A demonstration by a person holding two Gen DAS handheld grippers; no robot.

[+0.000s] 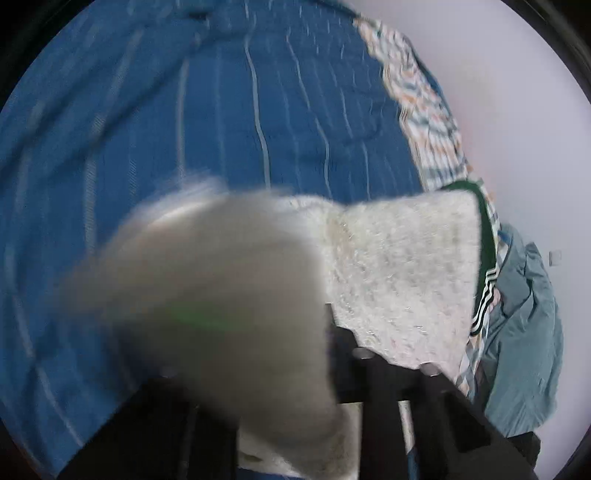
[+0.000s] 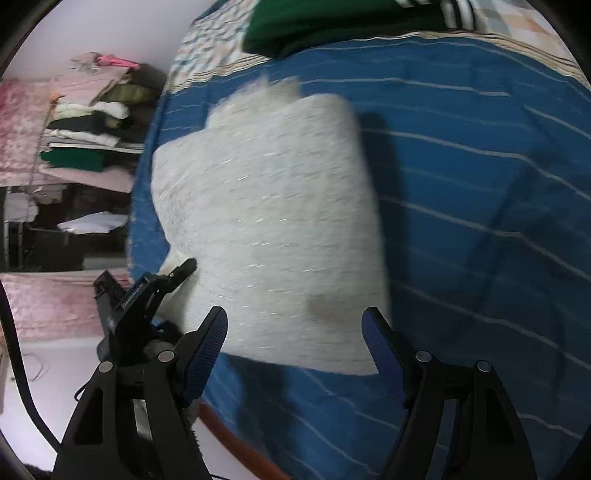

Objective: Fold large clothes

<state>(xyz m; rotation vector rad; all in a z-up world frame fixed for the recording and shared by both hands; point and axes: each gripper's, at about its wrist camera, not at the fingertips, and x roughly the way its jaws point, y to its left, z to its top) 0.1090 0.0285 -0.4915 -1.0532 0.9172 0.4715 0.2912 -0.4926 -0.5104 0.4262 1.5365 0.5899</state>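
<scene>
Left wrist view: my left gripper (image 1: 332, 369) is clamping the white fuzzy sweater (image 1: 402, 273), which is blurring across the lens over the blue striped bedspread (image 1: 221, 122).
Right wrist view: my right gripper (image 2: 295, 343) is standing with jaws apart, gripping nothing; the white fuzzy sweater (image 2: 266, 221) is hanging folded above the blue striped bedspread (image 2: 480, 221), my left gripper (image 2: 173, 277) pinching its left edge.
Far edge: a green garment (image 2: 332, 26) is lying there.

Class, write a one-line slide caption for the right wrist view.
Open right gripper faces a folded white fuzzy garment on the blue striped bedspread; left gripper grips its edge.
</scene>
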